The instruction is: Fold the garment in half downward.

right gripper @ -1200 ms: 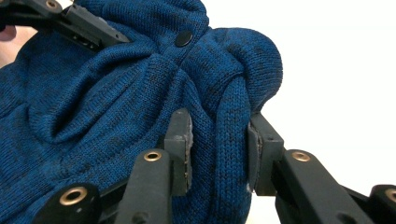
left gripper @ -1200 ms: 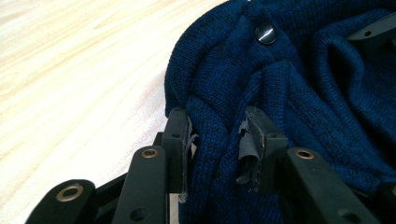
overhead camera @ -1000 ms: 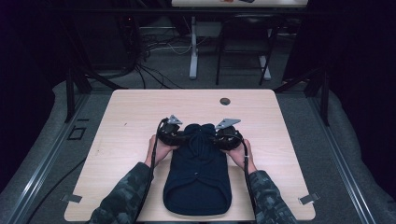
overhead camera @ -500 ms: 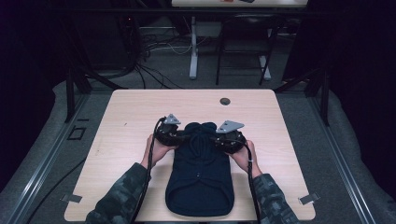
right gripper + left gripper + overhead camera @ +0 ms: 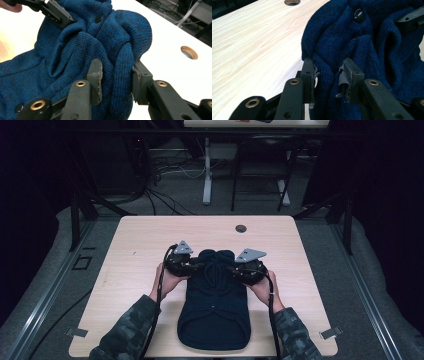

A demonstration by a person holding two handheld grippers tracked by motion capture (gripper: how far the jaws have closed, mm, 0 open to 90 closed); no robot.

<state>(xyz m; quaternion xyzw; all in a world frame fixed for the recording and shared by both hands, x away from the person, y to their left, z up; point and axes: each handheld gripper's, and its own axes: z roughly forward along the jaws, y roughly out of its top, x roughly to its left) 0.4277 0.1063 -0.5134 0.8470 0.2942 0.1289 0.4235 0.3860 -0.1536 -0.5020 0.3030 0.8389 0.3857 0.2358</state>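
A dark blue knitted garment [image 5: 215, 315] with black buttons lies lengthwise on the light wooden table [image 5: 145, 245], its near end close to the front edge. Its far end is bunched up and raised between both grippers. My left gripper [image 5: 196, 266] is shut on a thick fold at that end's left side; in the left gripper view the pads [image 5: 329, 71] pinch the knit [image 5: 362, 45] below a button [image 5: 359, 15]. My right gripper [image 5: 236, 269] is shut on the right side, its pads [image 5: 117, 67] squeezing a rolled fold of the garment [image 5: 75, 50].
A round cable hole [image 5: 241, 228] sits in the table near its far edge. Bare tabletop lies on both sides of the garment. Beyond the table are a dark floor, cables and another desk's legs [image 5: 207, 175].
Both hands have risen a little and shifted toward the far edge, carrying the garment's bunched end with them. The grips have stayed shut.
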